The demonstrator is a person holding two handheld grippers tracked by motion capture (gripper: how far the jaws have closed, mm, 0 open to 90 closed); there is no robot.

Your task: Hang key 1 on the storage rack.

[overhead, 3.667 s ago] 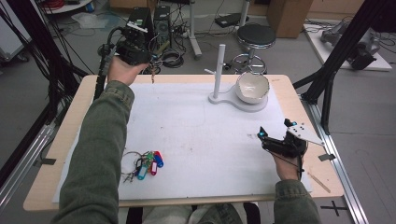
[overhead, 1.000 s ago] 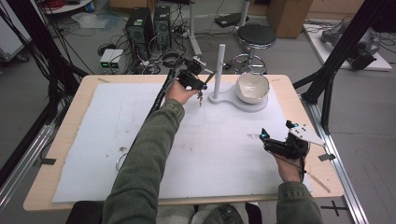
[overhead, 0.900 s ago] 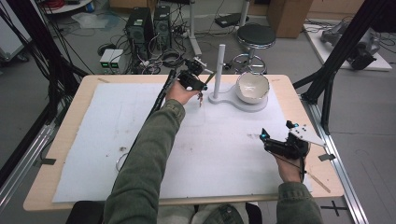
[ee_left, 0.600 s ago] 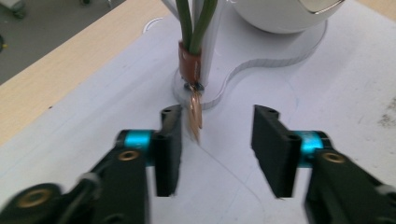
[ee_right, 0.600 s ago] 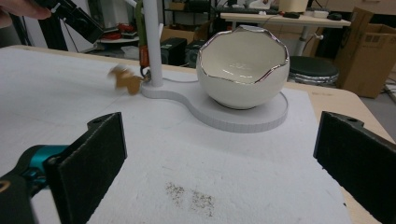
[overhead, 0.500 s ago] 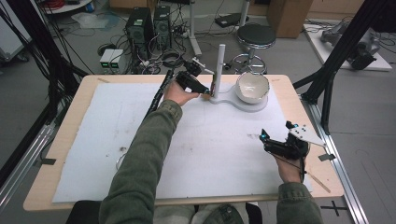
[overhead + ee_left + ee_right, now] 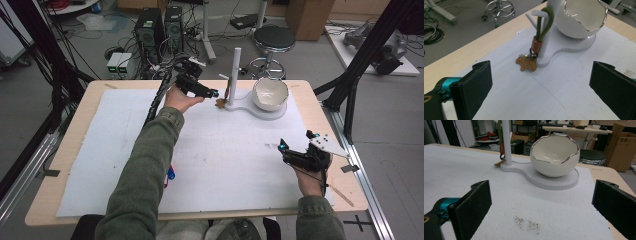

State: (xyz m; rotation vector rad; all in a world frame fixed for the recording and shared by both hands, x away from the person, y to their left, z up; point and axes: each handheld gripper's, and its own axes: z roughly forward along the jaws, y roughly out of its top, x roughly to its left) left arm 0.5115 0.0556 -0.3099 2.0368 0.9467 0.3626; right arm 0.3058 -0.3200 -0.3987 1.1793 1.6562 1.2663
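left gripper (image 7: 214, 93) — fingers spread wide, empty, just short of the stand | keyring (image 7: 537, 43) — green loop hung on a peg of the white stand (image 7: 551, 30), tan tag apparently touching the worktop (image 7: 90, 120) | right gripper (image 7: 283, 147) — fingers spread, empty, near worktop's right edge | bowl (image 7: 554, 155) on stand base

One keychain (image 7: 531, 53), one bowl (image 7: 270, 93), one stand (image 7: 234, 70).

A black stool (image 7: 273, 38) and two computer towers (image 7: 160, 25) stand beyond the table.
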